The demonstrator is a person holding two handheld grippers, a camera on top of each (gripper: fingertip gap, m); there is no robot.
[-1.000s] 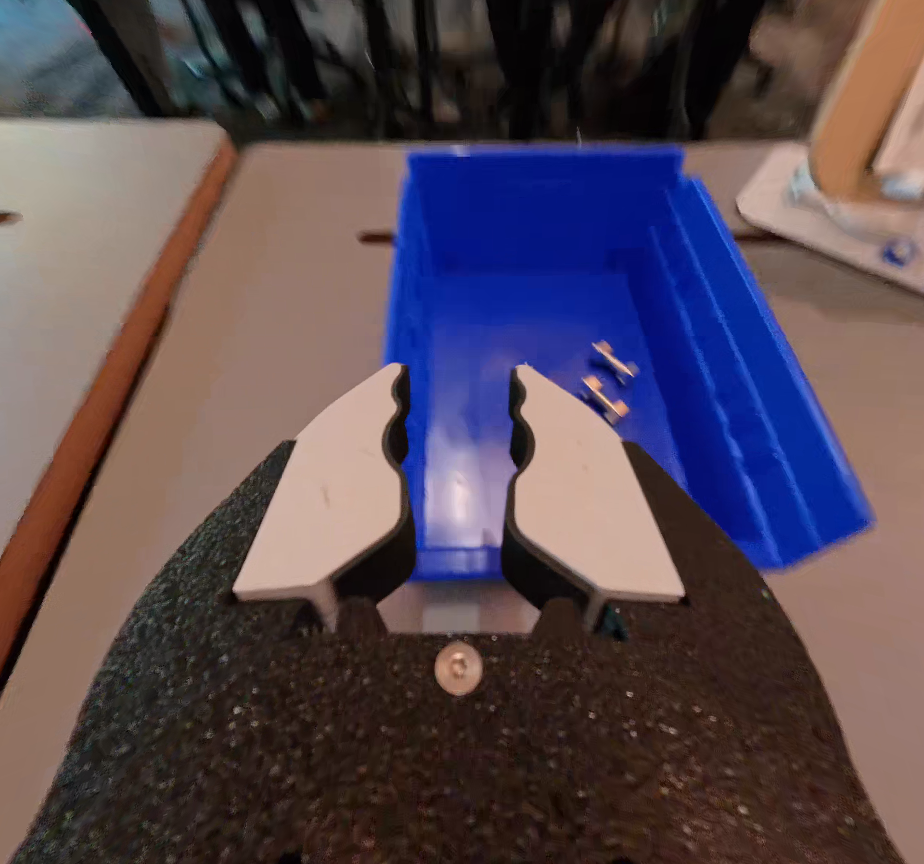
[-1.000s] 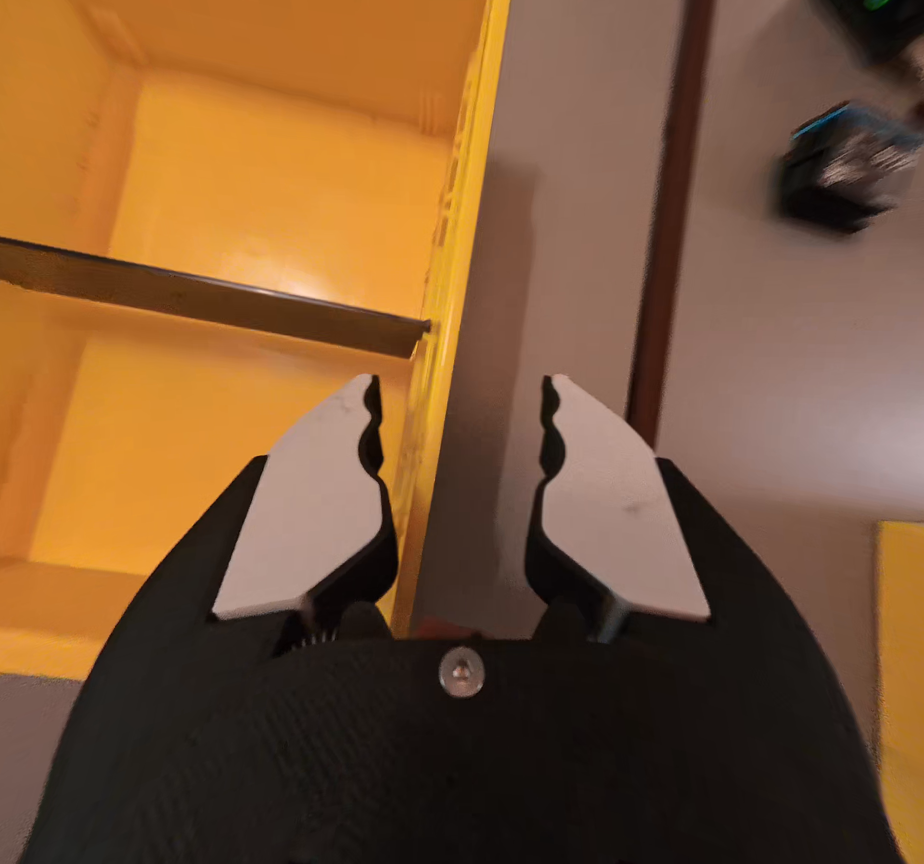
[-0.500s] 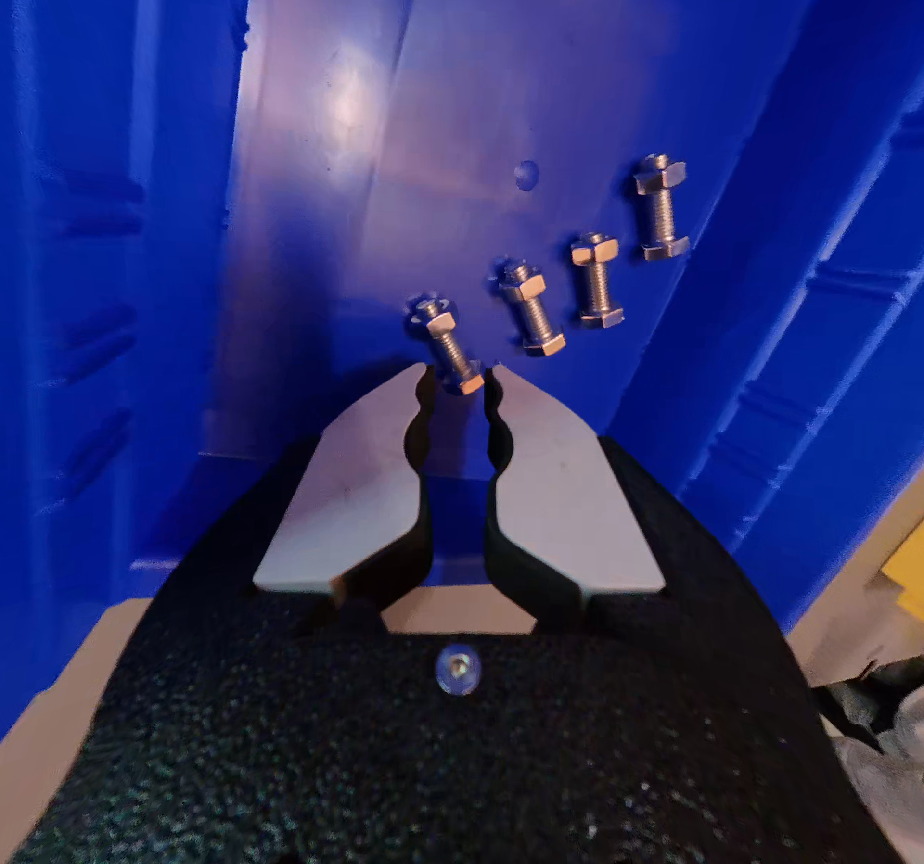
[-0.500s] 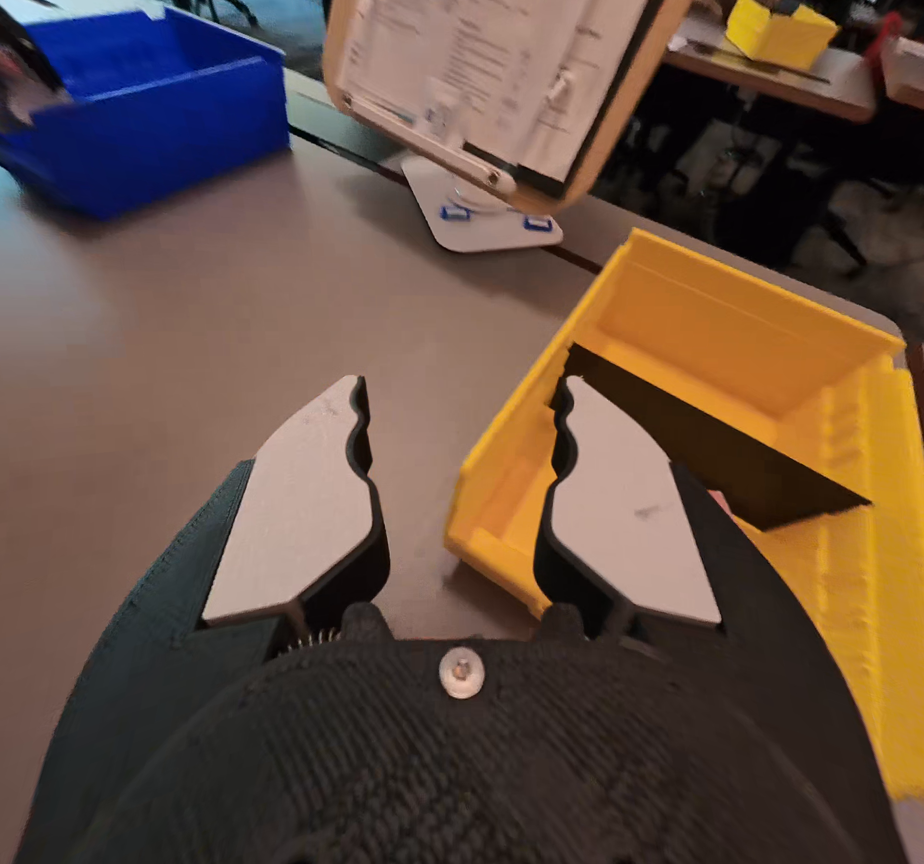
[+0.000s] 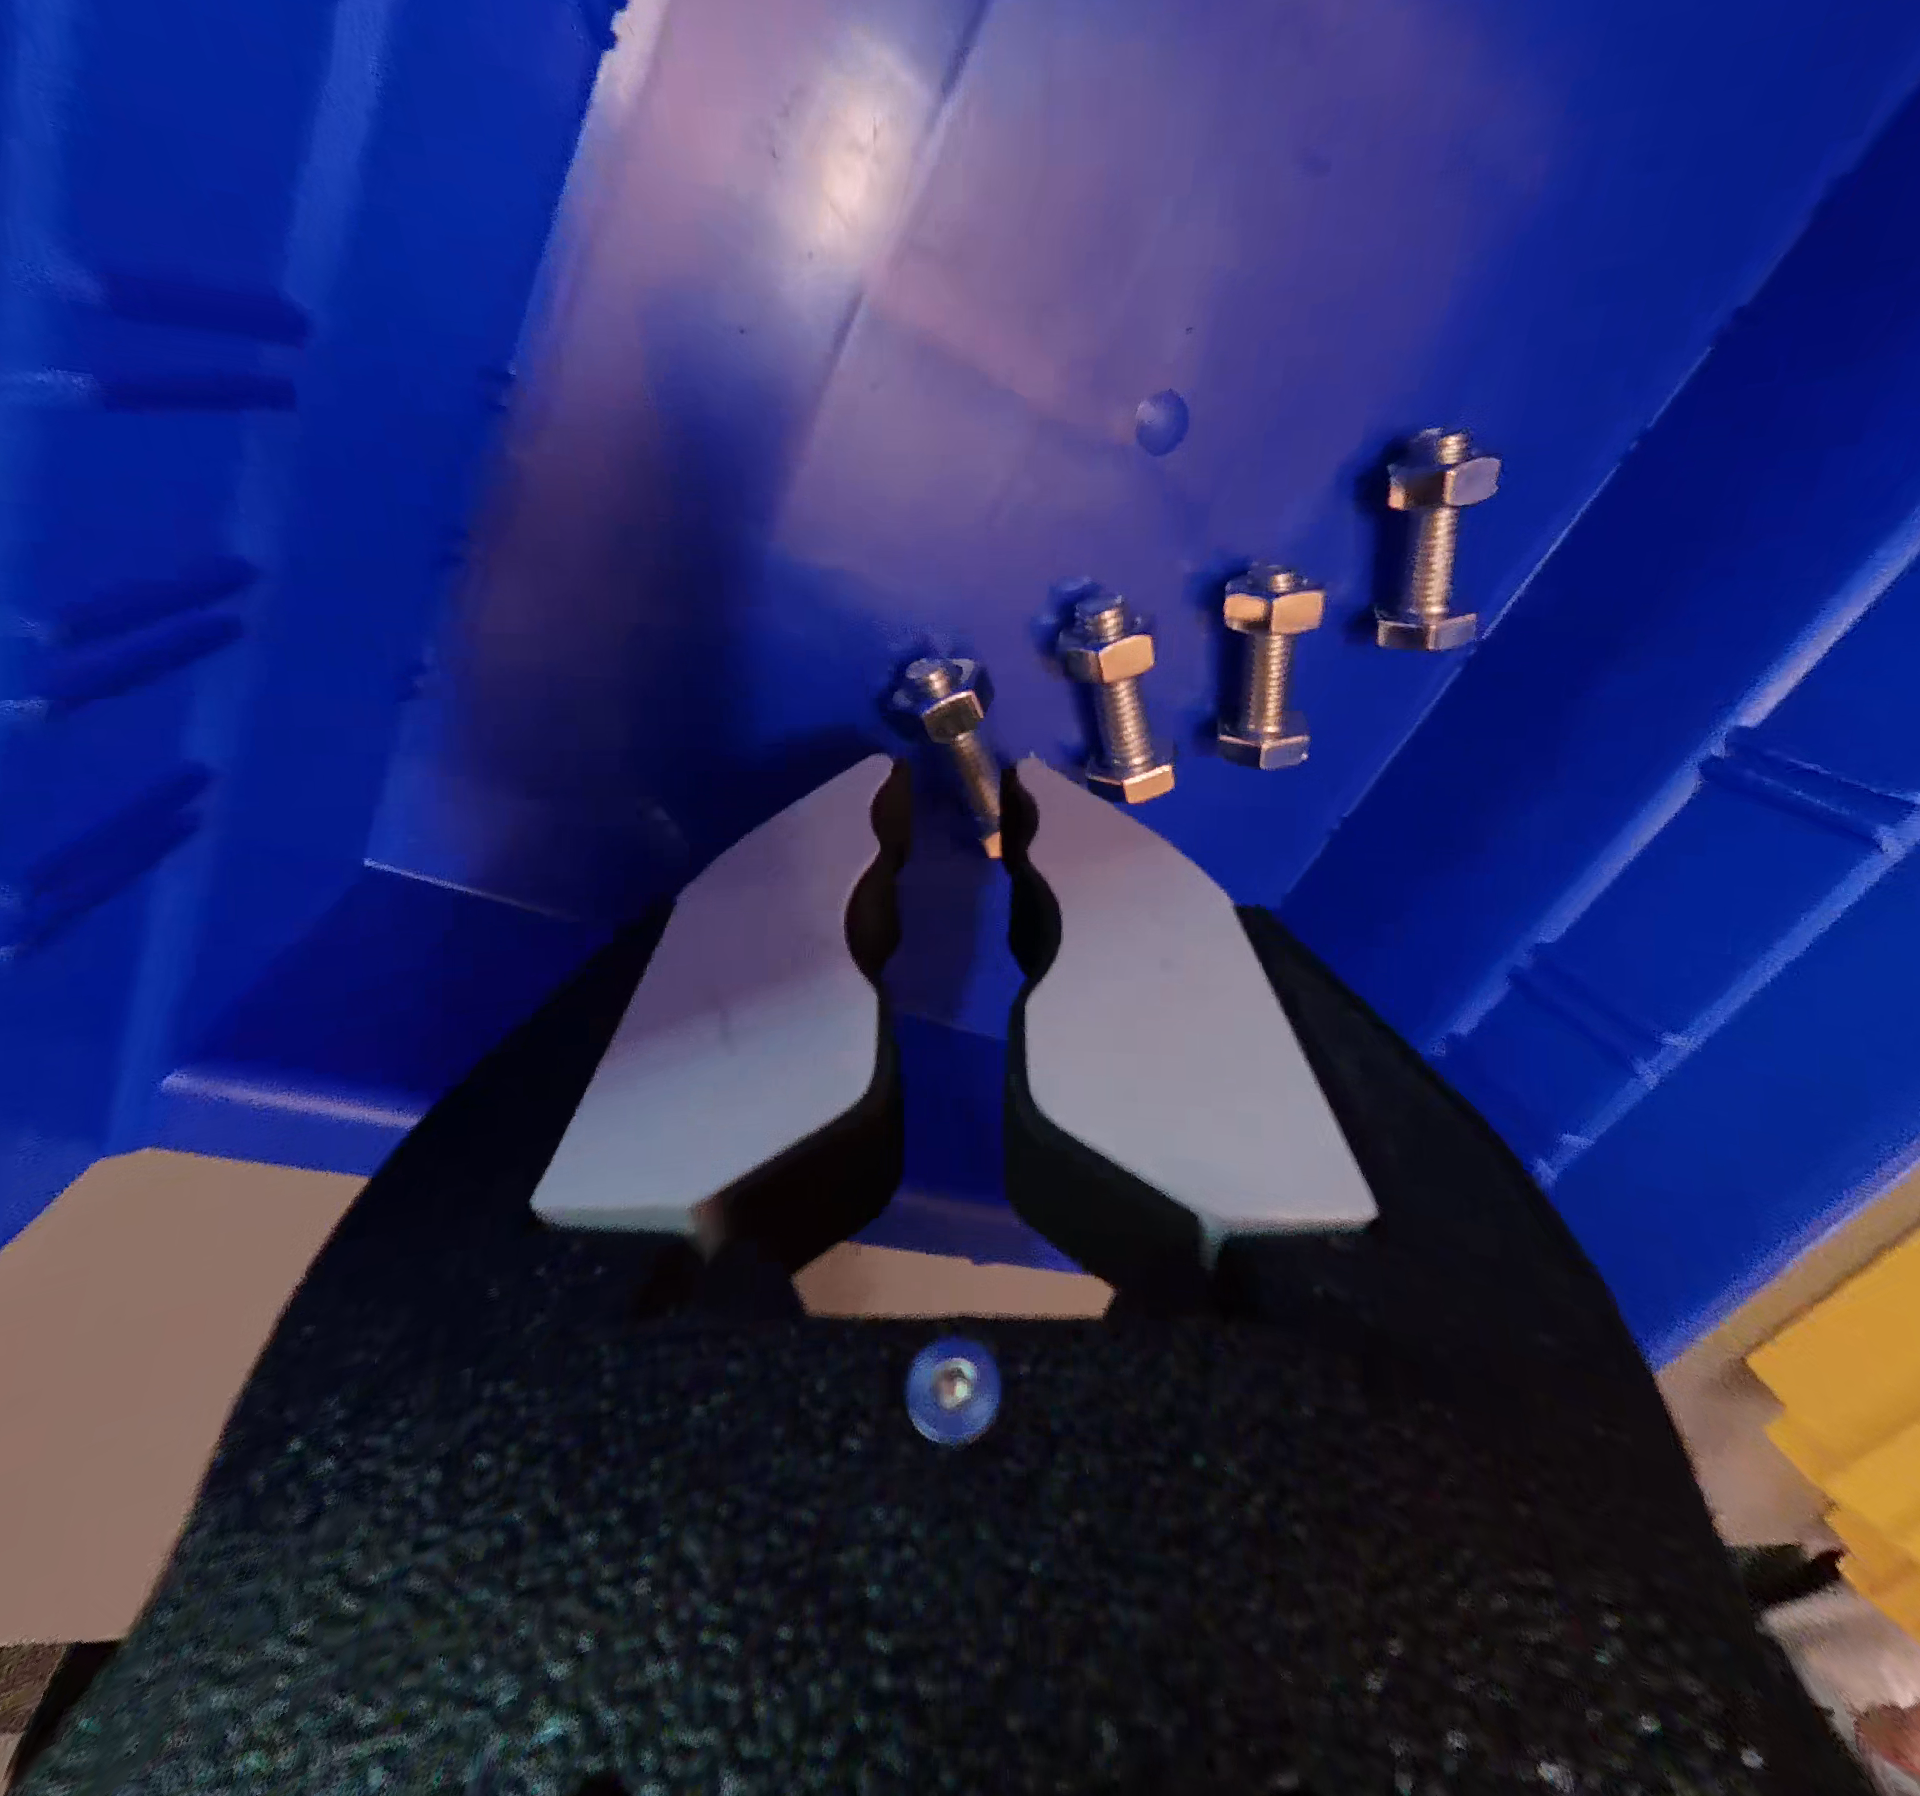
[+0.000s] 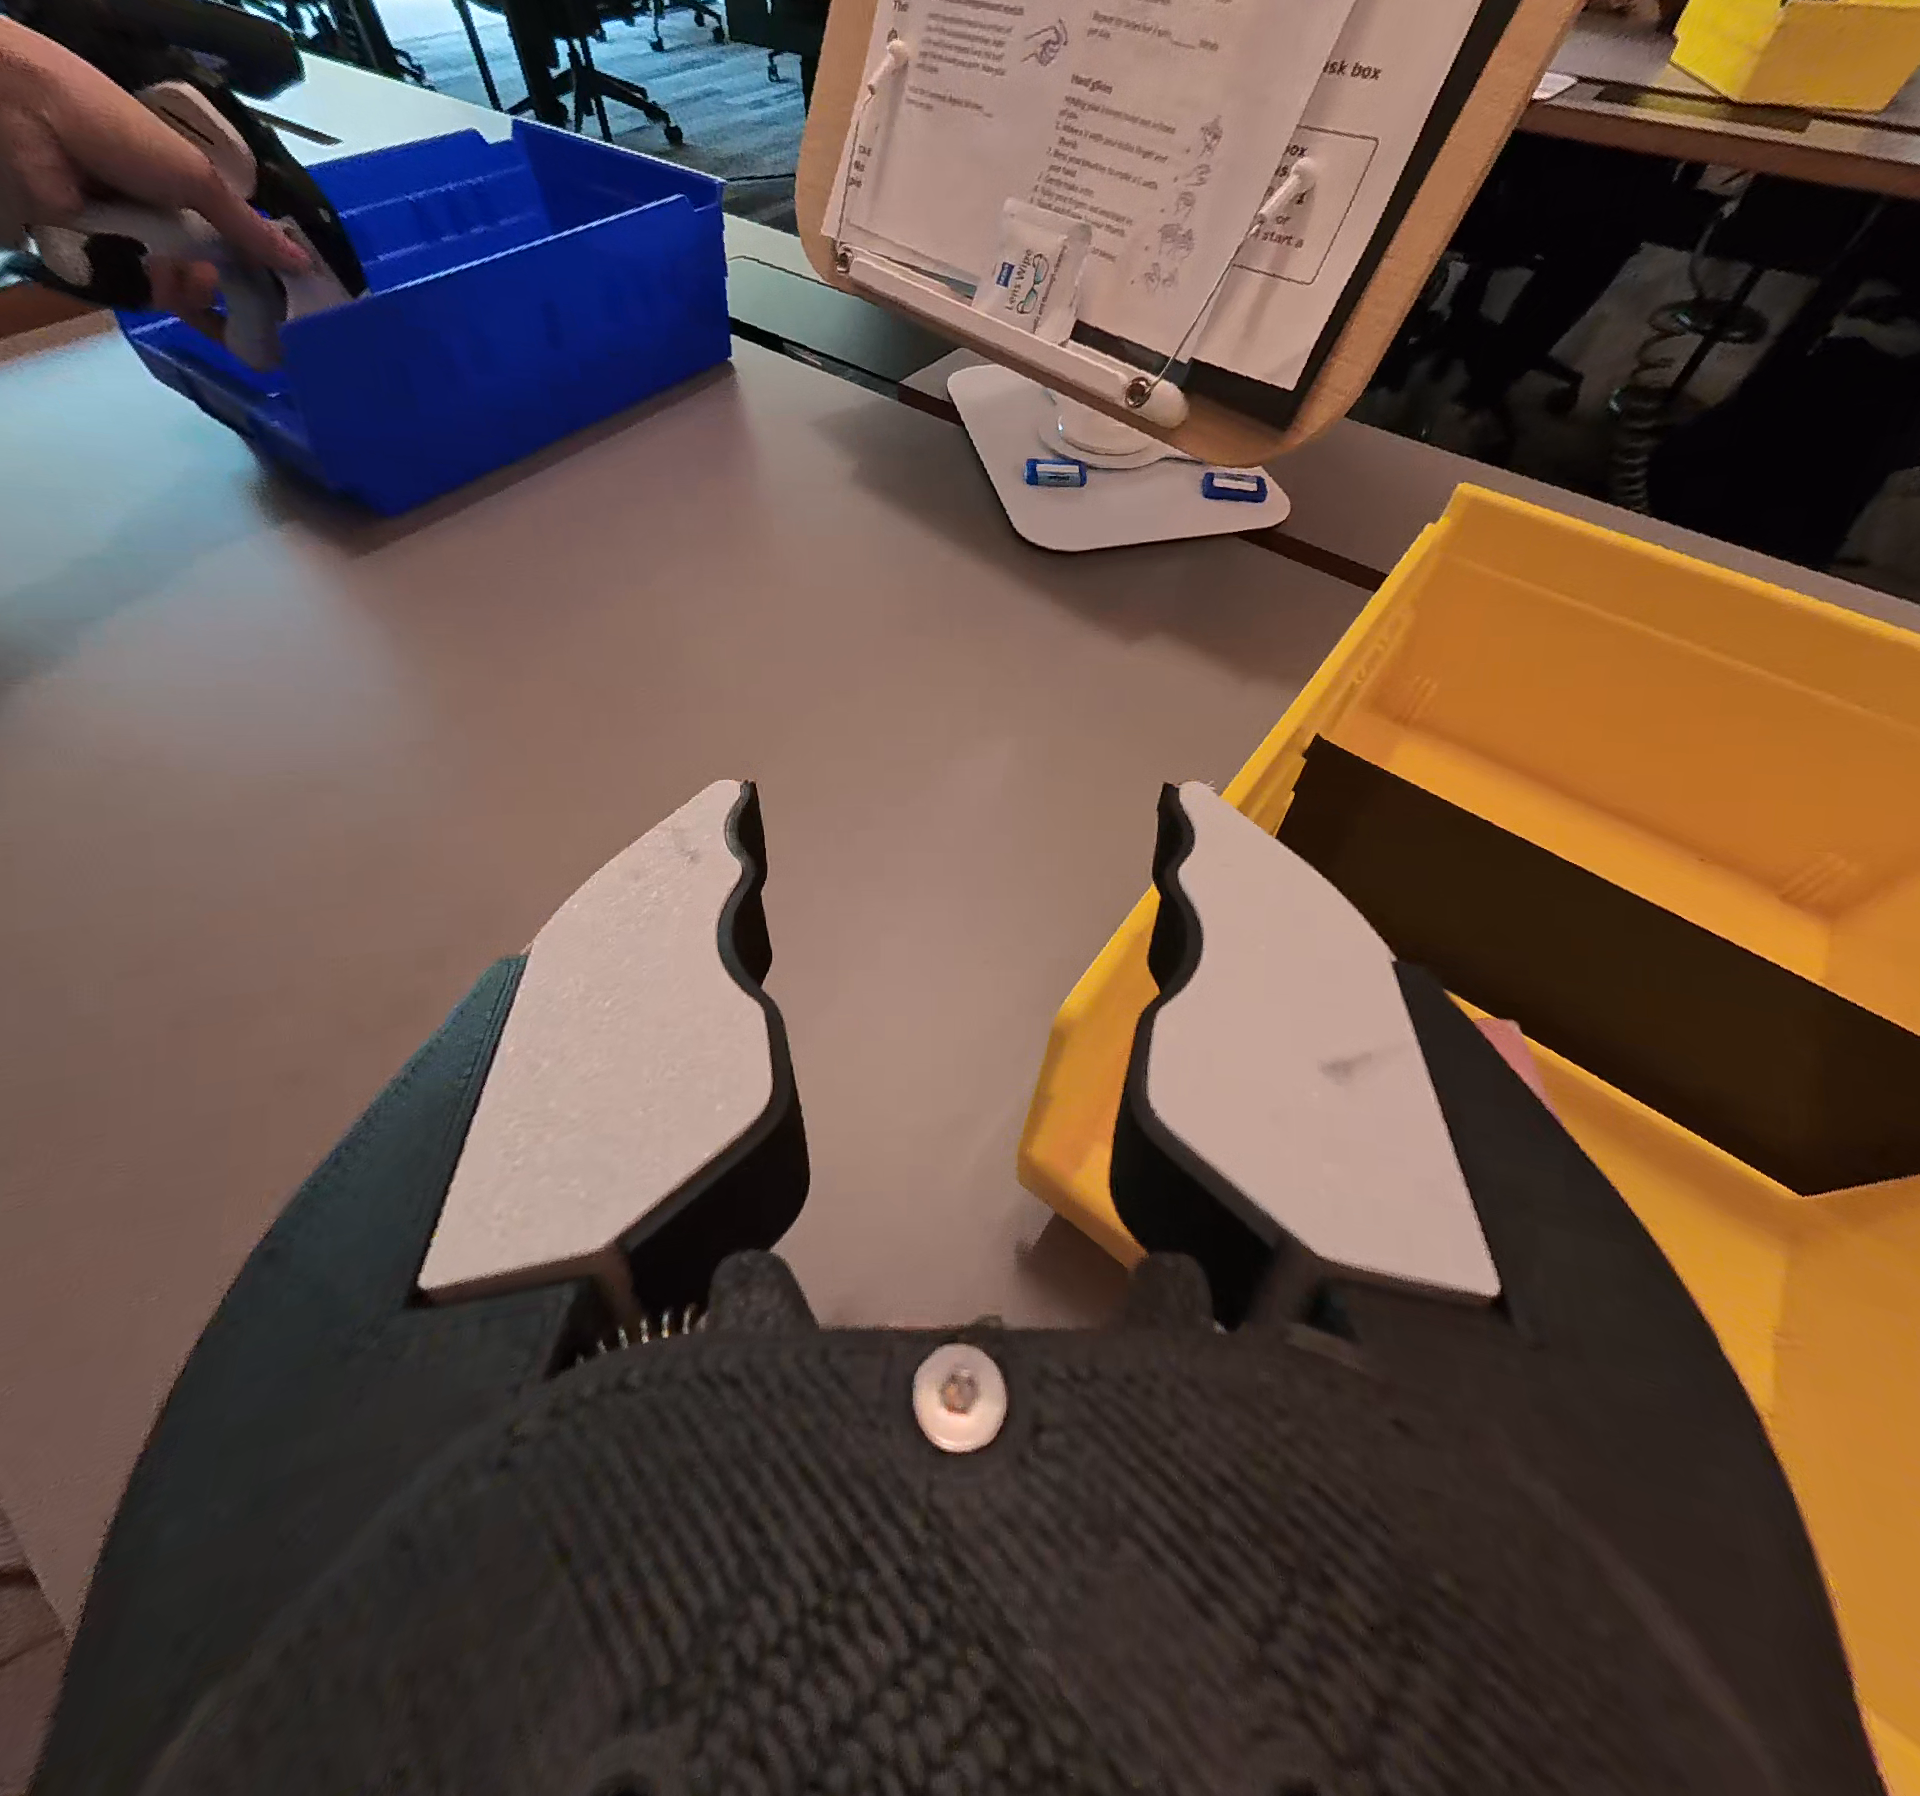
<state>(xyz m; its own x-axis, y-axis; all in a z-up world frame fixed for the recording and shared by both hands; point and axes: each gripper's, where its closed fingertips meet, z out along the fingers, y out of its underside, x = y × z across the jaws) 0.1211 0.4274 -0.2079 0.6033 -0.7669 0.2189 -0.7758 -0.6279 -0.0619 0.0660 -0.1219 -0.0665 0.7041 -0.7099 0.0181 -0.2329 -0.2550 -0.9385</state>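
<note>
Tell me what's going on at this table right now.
A person works two handheld grippers. The left gripper reaches down into a blue bin, its narrowly parted fingers on either side of the nearest of four steel bolts with nuts; whether they grip it is unclear. The other three bolts lie alongside on the bin floor. The right gripper is wide open and holds nothing, above the grey table beside a yellow bin with a black divider.

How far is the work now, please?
Done: no bolt shows in the yellow plastic bin. In hand: the left claw straddles one steel bolt with nut inside the blue plastic bin; grip unclear. Left: three more bolts lie there; right claw open, empty.
</note>
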